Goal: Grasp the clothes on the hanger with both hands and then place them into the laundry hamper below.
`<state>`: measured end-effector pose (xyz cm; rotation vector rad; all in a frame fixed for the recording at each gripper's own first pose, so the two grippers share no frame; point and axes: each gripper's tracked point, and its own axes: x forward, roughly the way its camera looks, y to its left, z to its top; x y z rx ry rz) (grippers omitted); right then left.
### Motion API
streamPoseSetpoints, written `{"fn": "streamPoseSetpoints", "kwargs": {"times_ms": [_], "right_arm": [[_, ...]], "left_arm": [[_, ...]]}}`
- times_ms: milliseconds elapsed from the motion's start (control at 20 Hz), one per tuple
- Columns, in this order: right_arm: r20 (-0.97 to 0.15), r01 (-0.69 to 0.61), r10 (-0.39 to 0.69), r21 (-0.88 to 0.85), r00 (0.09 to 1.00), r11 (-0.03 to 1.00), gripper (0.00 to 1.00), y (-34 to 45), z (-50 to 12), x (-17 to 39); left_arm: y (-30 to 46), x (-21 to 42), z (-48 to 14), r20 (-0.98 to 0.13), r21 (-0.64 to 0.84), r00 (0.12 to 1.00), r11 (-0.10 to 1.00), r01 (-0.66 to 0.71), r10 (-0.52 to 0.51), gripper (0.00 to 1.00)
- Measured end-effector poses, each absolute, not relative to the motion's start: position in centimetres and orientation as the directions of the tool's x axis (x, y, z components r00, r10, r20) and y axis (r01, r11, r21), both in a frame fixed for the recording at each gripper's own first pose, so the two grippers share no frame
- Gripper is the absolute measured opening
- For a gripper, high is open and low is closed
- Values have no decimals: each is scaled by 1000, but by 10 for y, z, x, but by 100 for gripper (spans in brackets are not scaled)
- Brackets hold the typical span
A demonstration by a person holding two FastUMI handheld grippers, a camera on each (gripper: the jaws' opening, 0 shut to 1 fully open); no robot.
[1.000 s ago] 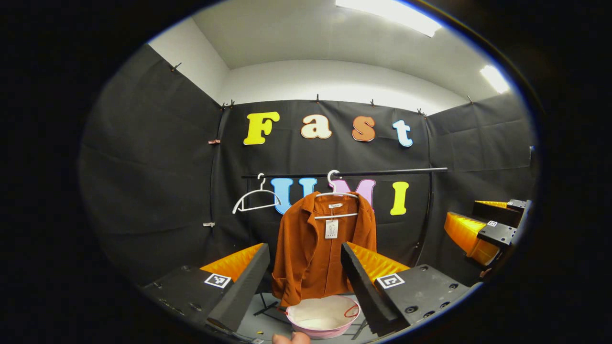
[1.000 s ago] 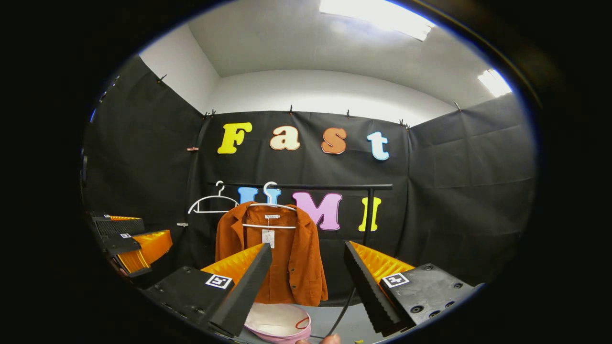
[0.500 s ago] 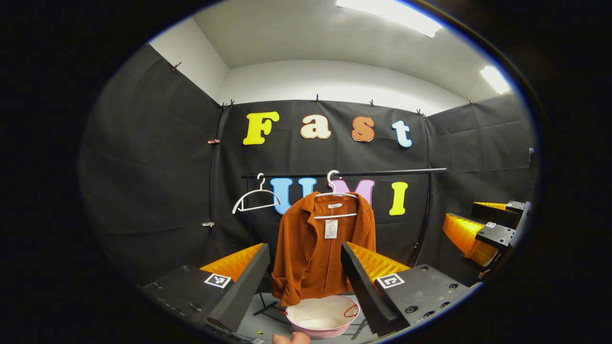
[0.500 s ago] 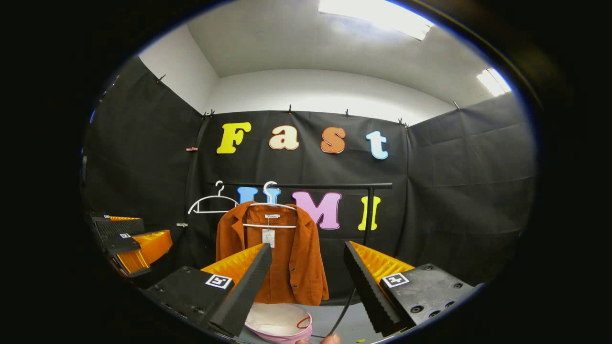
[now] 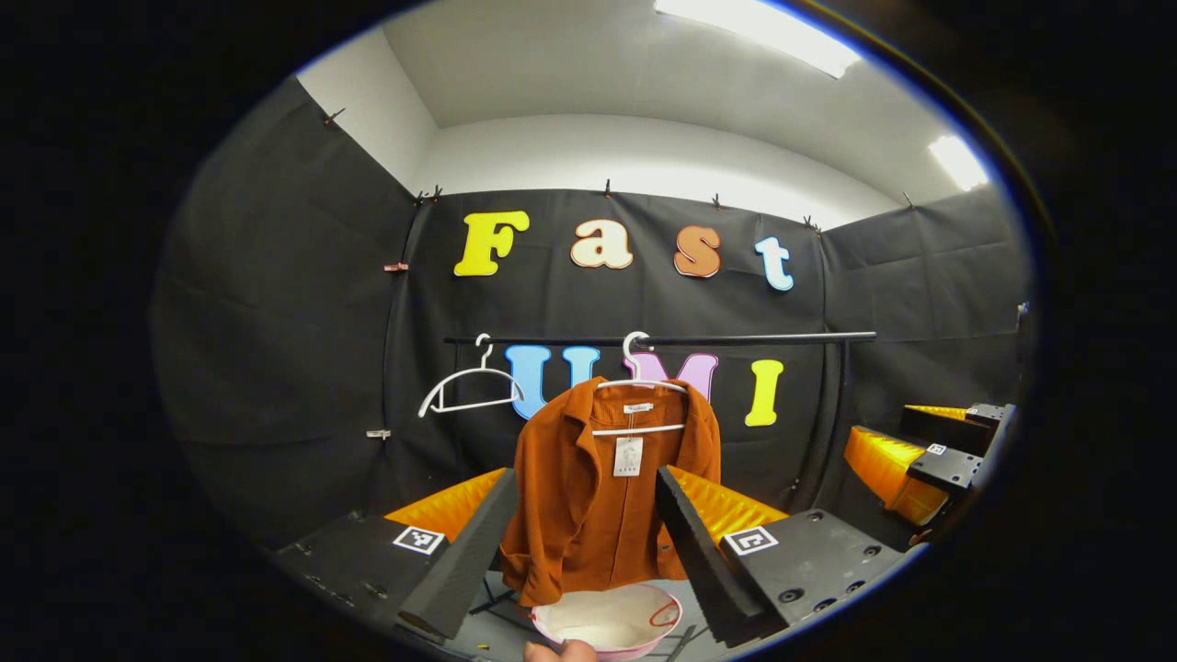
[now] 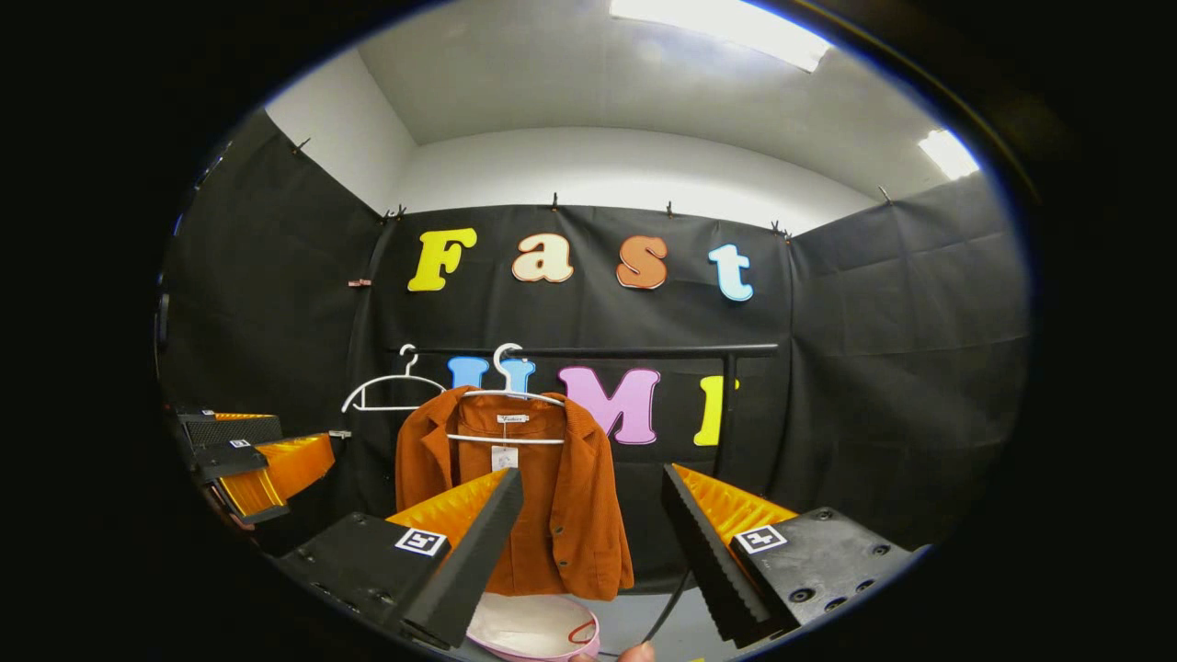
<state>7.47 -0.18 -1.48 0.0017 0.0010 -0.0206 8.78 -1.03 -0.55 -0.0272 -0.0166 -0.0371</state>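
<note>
In the left gripper view, an empty white hanger (image 5: 464,391) hangs at the left end of a black clothes rail (image 5: 662,339) that runs level across the back wall of the booth. To its right, near the middle of the rail, a second white hanger (image 5: 636,382) carries a rust-orange corduroy jacket (image 5: 588,496). The jacket hangs with its long axis upright, collar at the top and hem at the bottom, its open front turned toward the camera and a paper tag (image 5: 628,456) dangling below the neck. Directly under the hem sits a pink-rimmed laundry hamper (image 5: 602,627) with a white lining, on the grey floor. The left gripper (image 5: 579,542) is spread wide, holding nothing, well short of the jacket, which shows in the gap between its fingers. Farther right, the right gripper (image 5: 919,455) shows at the edge, also apart from the cloth. In the right gripper view, the left gripper (image 6: 253,460) shows at the far left, then the jacket (image 6: 542,515) left of centre, partly behind the near finger, with the hamper (image 6: 533,630) below it. The right gripper (image 6: 588,547) is likewise wide apart and empty, with a black stand pole (image 6: 722,405) of the rail beyond it.
</note>
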Motion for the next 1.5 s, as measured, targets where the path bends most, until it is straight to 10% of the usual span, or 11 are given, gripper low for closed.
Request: {"fn": "streamPoseSetpoints", "kwargs": {"times_ms": [1250, 1350, 1500], "right_arm": [[-107, -134, 153, 171, 982, 976, 99, 22, -178, 412], [-110, -150, 174, 200, 979, 968, 60, 25, -179, 417], [-112, -154, 181, 212, 977, 965, 13, 19, -180, 421]], "left_arm": [[8, 398, -113, -38, 74, 986, 985, -158, 161, 95], [15, 403, -111, -29, 71, 983, 982, -177, 179, 92], [17, 410, -116, -75, 34, 986, 989, -144, 146, 43]]}}
